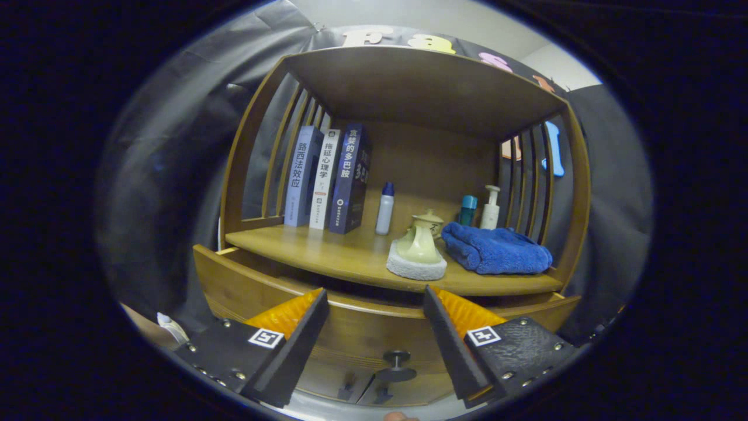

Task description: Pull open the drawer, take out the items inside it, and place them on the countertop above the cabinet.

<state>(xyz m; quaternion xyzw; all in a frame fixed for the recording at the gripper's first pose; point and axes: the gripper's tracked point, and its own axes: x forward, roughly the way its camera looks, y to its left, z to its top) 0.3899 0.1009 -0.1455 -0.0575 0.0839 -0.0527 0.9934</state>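
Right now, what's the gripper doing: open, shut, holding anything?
Gripper: open, fingers spread apart and holding nothing, with the drawer knob in the gap between them, untouched.

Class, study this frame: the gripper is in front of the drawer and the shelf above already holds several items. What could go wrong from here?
1. The open gripper sits above the small drawer knob; closing now would likely miss it.
2. The countertop is crowded: a ceramic piece on a sponge sits near the front edge and could be knocked off.
3. The blue towel takes up the space beside it, leaving little room for more items.
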